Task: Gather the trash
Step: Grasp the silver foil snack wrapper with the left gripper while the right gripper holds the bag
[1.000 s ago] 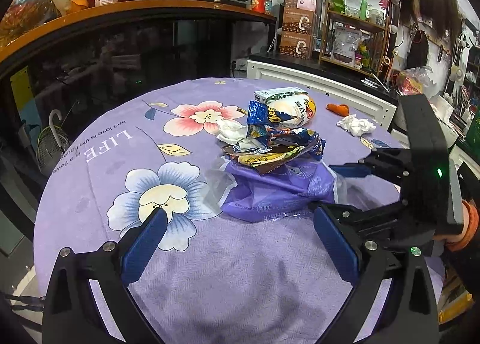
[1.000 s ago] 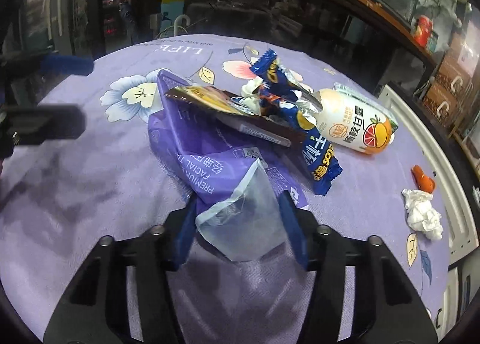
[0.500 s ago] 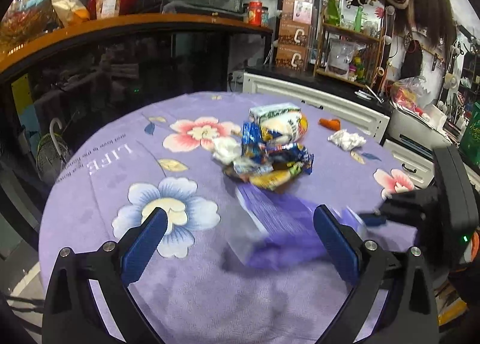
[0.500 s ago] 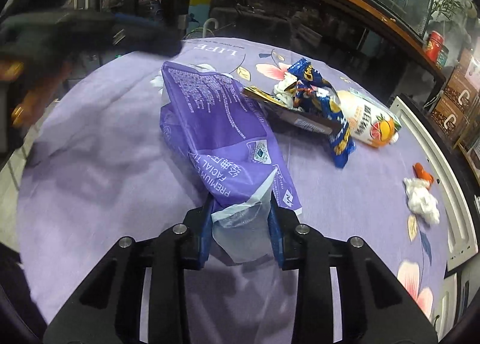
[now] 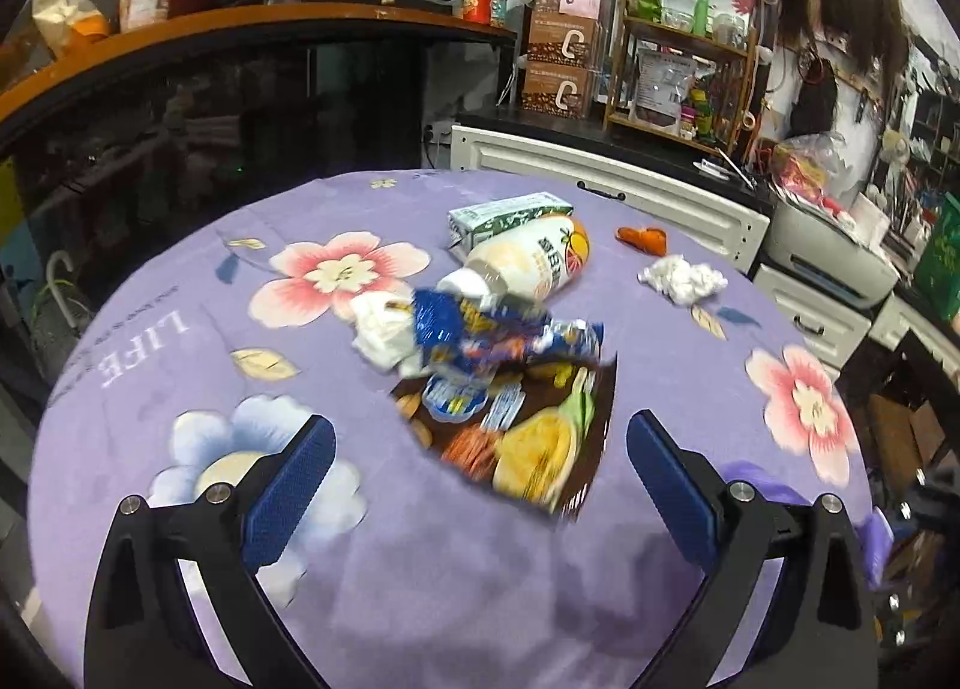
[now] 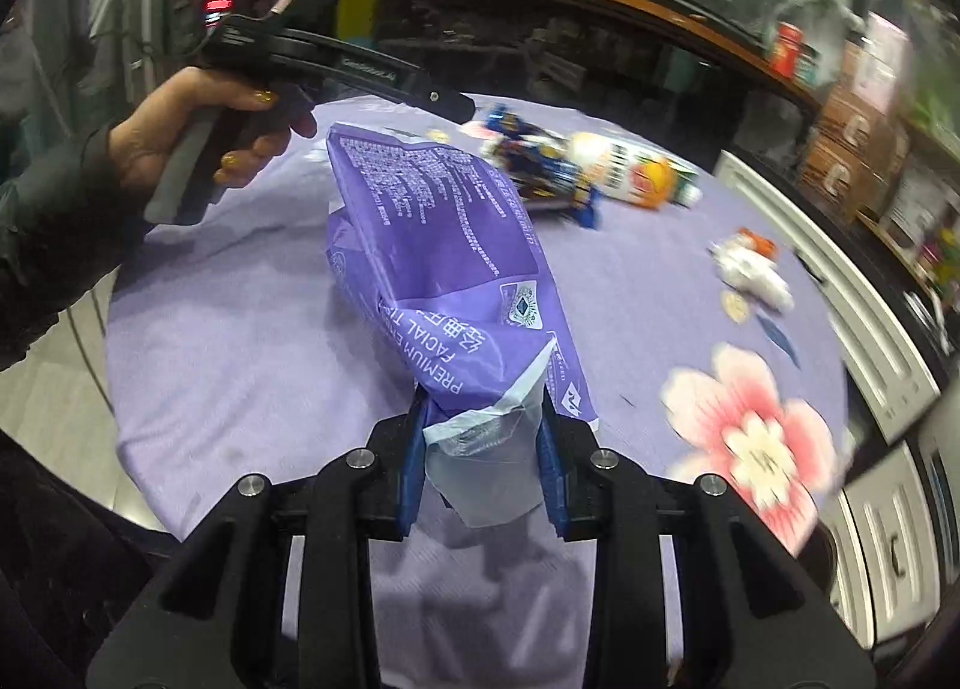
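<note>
The right gripper (image 6: 483, 443) clamps the near end of the purple bag (image 6: 438, 245), whose long axis runs away toward the far side. The left gripper (image 5: 480, 467) gapes wide over a blurred snack wrapper (image 5: 528, 437).

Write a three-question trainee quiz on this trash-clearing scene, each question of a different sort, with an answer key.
1. True or false: the right gripper has its jaws shut on the purple plastic tissue bag.
2. Multiple choice: between the left gripper's jaws there is A) the white drink bottle with an orange picture B) nothing C) the crumpled white tissue.
3. Fill in: the small orange scrap lies beside the crumpled white ____.

Key: 1 true; 2 B; 3 tissue.
</note>
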Demonstrator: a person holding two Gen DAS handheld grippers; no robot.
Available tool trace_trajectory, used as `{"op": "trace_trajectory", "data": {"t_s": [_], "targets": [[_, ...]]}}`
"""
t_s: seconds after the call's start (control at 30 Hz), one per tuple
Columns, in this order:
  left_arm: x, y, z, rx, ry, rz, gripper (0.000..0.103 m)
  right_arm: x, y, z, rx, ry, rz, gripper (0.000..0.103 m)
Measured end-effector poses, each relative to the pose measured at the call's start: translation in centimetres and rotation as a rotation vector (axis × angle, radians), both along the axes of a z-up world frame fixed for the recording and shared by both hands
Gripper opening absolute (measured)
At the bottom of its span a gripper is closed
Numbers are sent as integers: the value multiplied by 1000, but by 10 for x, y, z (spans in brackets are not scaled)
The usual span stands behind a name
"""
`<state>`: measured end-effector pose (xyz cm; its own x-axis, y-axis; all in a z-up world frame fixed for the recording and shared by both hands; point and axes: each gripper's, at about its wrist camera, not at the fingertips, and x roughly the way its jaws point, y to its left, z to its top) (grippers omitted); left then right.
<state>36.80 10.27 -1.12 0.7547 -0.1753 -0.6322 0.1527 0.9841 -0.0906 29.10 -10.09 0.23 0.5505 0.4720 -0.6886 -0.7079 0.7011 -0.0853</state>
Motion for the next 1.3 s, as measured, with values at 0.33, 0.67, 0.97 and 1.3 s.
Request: {"op": "trace_trajectory", "data": {"t_s": [0.33,0.67,0.97,1.3], "targets": [[61,-30,-8,-248,136,107,95,-9,-44,-5,36,-4,-132,32],[88,-32,-39,-285,257,279,50,-23,-60,-5,83,-20,-150,32],[44,-39,-22,-233,151,213,31,-22,-76,0,123,-32,-190,32],[-11,-102,12,-198,21,8,28,-13,-123,3,148,-51,-337,32]]}}
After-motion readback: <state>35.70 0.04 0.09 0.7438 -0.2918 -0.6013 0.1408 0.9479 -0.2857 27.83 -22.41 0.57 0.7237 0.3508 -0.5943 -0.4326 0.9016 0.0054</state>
